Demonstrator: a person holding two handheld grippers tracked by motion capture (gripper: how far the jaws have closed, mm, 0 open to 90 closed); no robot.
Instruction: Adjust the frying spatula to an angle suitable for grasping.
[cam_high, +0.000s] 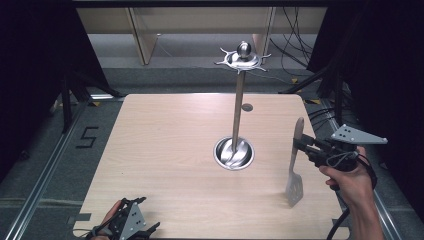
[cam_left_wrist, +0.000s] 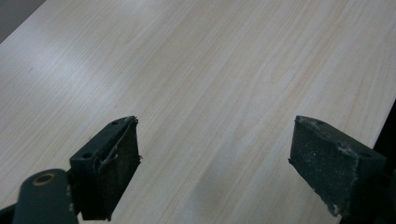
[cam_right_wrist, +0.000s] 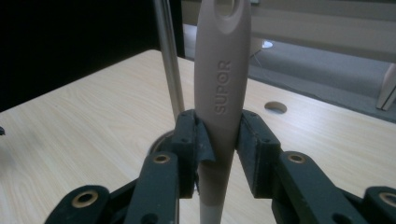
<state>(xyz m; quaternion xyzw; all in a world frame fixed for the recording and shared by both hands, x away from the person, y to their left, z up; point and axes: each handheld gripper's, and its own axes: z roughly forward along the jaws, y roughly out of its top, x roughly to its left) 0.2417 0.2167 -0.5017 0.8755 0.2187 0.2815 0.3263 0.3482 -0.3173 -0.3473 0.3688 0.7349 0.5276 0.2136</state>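
The right tongs (cam_high: 306, 145) hold a spatula (cam_high: 295, 165) upright near the right edge of the surface (cam_high: 165, 150), clenched on its beige handle. In the high view the handle points up and the slotted metal blade hangs down, its lower end close to the surface toward the near right corner; whether it touches the wood cannot be told. In the right gripper view the handle (cam_right_wrist: 219, 93), marked SUPOR, stands between the two black jaws of the right tongs (cam_right_wrist: 218, 149), both pads pressed against its sides.

A metal stand (cam_high: 236, 107) rises at the middle of the surface, slightly toward the right edge: a round shiny base, a thin upright pole and a hooked ring with a ball on top. The spatula is well apart from its base, to the right. A small round hole (cam_high: 247, 107) sits near the far edge.

The left tongs (cam_high: 131, 227) rest at the near left corner, released. In the left gripper view the left tongs (cam_left_wrist: 215, 163) stand wide apart over bare wood.
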